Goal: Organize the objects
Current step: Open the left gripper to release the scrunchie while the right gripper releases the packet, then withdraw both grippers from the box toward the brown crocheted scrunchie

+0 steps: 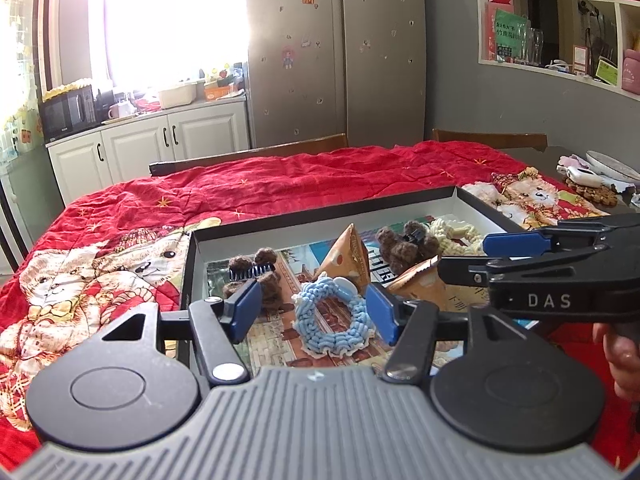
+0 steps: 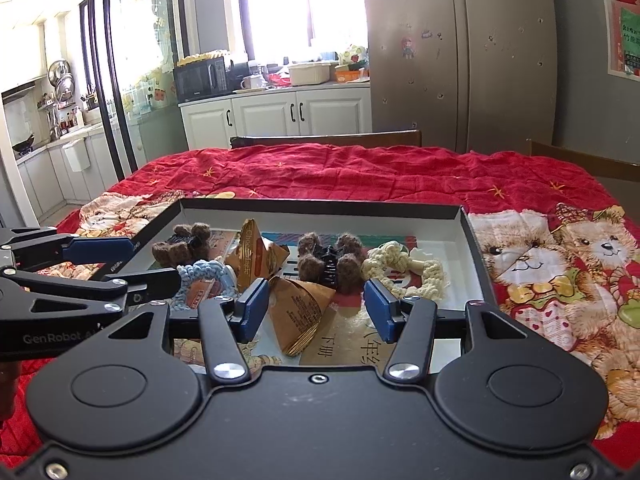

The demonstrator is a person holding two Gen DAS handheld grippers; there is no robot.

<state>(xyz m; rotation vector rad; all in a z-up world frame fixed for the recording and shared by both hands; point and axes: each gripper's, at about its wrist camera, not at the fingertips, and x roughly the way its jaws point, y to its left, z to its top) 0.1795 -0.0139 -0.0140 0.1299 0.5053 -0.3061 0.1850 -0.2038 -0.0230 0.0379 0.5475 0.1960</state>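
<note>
Between the spread pads of the left tool, in the left wrist view, a blue crocheted scrunchie lies loose in the shallow black box; neither pad touches it. Beyond it stand a triangular snack packet and two brown fuzzy hair claws. The right tool reaches in from the right.

In the right wrist view, the right tool gapes over a second tan packet, not pinching it. Ahead sit a brown claw clip and a cream scrunchie, on the red-clothed tabletop.
</note>
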